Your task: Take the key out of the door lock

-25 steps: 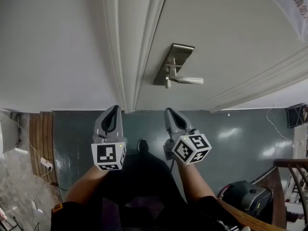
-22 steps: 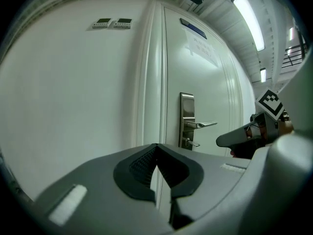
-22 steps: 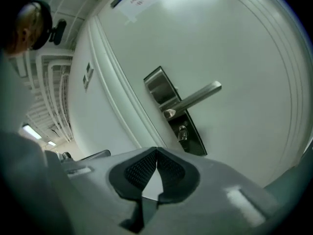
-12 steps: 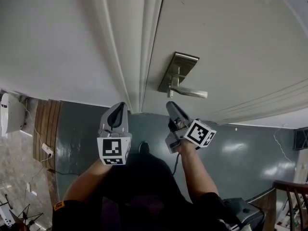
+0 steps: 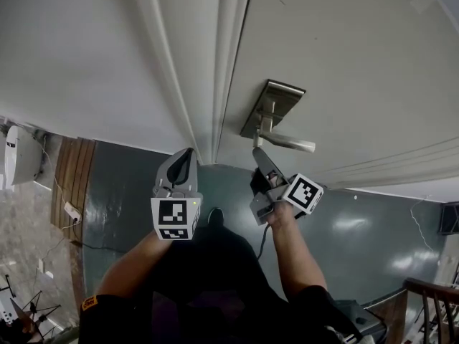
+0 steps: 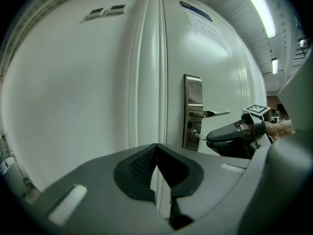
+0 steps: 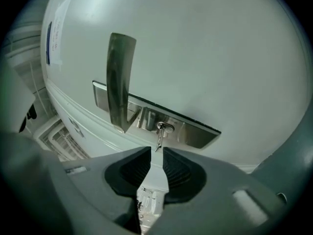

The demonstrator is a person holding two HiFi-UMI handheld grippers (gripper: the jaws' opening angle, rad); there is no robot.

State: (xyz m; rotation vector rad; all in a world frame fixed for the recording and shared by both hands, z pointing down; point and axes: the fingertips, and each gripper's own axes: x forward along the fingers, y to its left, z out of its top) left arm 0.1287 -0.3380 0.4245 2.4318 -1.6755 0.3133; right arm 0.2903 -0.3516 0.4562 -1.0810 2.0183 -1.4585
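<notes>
A white door carries a steel lock plate (image 5: pixel 271 110) (image 6: pixel 193 109) (image 7: pixel 161 124) with a lever handle (image 5: pixel 290 143) (image 6: pixel 210 113) (image 7: pixel 119 82). A small silver key (image 7: pixel 159 135) (image 6: pixel 196 135) sticks out of the cylinder below the lever. My right gripper (image 5: pixel 257 153) (image 7: pixel 155 156) is open by a narrow gap. Its fingertips sit right at the key's outer end, and the key is not clamped. My left gripper (image 5: pixel 188 153) (image 6: pixel 157 148) is held lower left of the lock, facing the door frame, with its jaws together and nothing in them.
Door-frame moulding (image 5: pixel 215 63) runs left of the lock, with a white wall (image 5: pixel 79 56) beyond it. Two switch plates (image 6: pixel 105 11) sit high on that wall. A notice (image 6: pixel 203 26) hangs on the door. The dark floor (image 5: pixel 115 192) holds a cable and plug (image 5: pixel 70 212); a wooden chair (image 5: pixel 430 299) stands at lower right.
My right gripper has risen toward the door and now has its tips at the key under the lever. The left gripper has barely moved. The head view has shifted nearer the door.
</notes>
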